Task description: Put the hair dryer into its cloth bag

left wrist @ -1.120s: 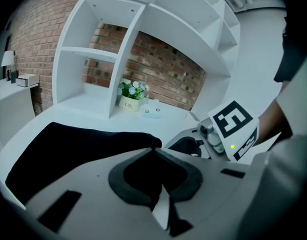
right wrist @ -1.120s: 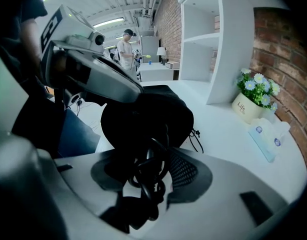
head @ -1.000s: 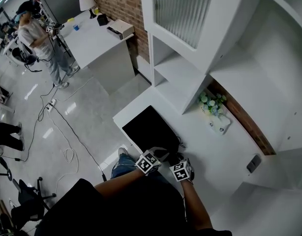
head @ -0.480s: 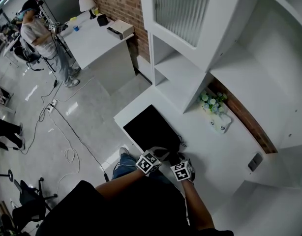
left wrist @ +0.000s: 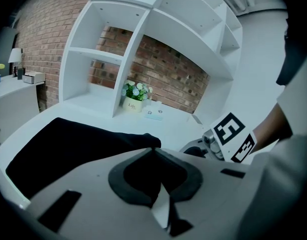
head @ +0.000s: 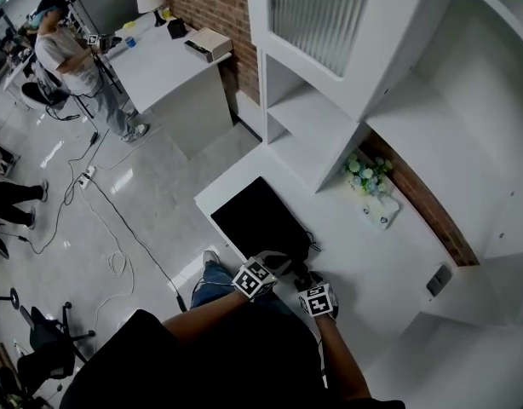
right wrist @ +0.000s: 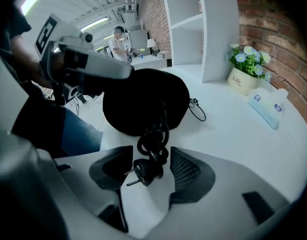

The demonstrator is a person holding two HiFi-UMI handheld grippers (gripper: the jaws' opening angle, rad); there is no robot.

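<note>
In the head view the black bag [head: 260, 221] lies flat on the white table [head: 376, 267], with a flower pot [head: 366, 180] well beyond it by the shelves. Both grippers sit at the bag's near corner: the left gripper [head: 274, 265] at the bag's edge, the right gripper [head: 304, 278] just beside it. Against a second ago the left one has not shifted at that edge, while the right one has edged a little toward the person. In the left gripper view the jaws are pinched nearly together on a fold of the bag's black cloth, holding its edge up off the table. The right gripper's marker cube shows close by, to that side of the bag. In the right gripper view the jaws stand well apart and have just been opening. A coiled cord [right wrist: 153, 143] and its plug [right wrist: 141, 170] hang between them, and neither pad presses on them. The cord runs back into the bag, which bulges round here. The hair dryer itself shows in no view, so it is probably already inside. The opening jaws look like a release of the cord beside the bag's mouth. If so, the body is stowed, and the loose cord and plug outside the bag are what remains to tuck in.
</note>
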